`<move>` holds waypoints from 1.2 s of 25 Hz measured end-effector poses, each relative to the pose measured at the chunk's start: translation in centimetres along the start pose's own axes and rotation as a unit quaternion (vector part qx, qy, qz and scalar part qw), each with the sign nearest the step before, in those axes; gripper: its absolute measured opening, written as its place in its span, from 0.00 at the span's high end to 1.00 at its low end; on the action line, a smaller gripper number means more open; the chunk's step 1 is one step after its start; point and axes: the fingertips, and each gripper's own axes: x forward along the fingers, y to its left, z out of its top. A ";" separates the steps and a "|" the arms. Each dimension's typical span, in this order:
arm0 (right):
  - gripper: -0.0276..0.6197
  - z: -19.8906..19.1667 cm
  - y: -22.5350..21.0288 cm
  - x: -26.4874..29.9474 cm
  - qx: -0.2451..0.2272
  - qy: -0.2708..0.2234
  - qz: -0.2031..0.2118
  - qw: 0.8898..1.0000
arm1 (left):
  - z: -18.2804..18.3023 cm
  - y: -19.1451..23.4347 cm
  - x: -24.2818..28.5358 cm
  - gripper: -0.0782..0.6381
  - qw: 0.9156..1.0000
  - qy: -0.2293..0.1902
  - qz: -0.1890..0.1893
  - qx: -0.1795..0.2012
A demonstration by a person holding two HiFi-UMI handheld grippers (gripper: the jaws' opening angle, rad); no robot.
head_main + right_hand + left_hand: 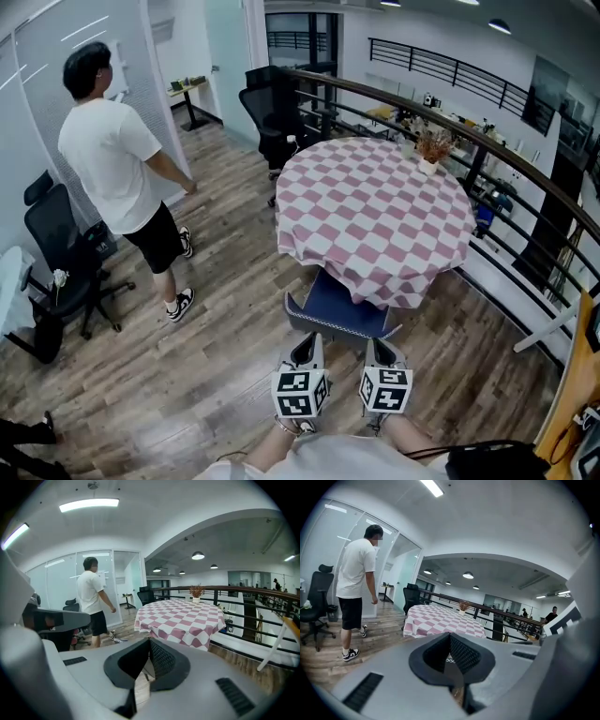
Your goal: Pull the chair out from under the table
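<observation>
The chair (pixel 336 305) has a blue seat and a thin grey backrest (pixel 323 327). Its front is tucked under the round table (pixel 375 206), which wears a pink-and-white checked cloth. My left gripper (pixel 308 343) and right gripper (pixel 376 346) sit side by side on the backrest's top edge, each pinched on it. In the left gripper view the left gripper (pixel 451 657) has its jaws together with only a thin grey sliver between them. The right gripper (pixel 146 662) looks the same. The table (pixel 440 620) (pixel 180 616) stands ahead.
A person in a white shirt (pixel 117 159) stands on the wood floor to the left. Black office chairs stand at the left (pixel 56 253) and behind the table (pixel 272 117). A dark curved railing (pixel 525 169) runs along the right, and a small plant pot (pixel 431 150) sits on the table.
</observation>
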 end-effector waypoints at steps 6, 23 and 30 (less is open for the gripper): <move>0.93 2.3 0.9 3.1 0.012 -0.016 -0.007 1.000 | 2.0 2.1 3.0 0.89 1.000 0.001 -0.015 0.015; 0.93 2.9 -0.9 6.4 0.029 0.002 0.010 1.000 | 1.7 2.7 7.2 0.89 0.999 0.031 -0.007 0.008; 0.93 3.0 -1.0 7.1 0.004 0.023 0.053 0.998 | 0.1 2.1 7.3 0.89 0.998 0.048 0.021 -0.016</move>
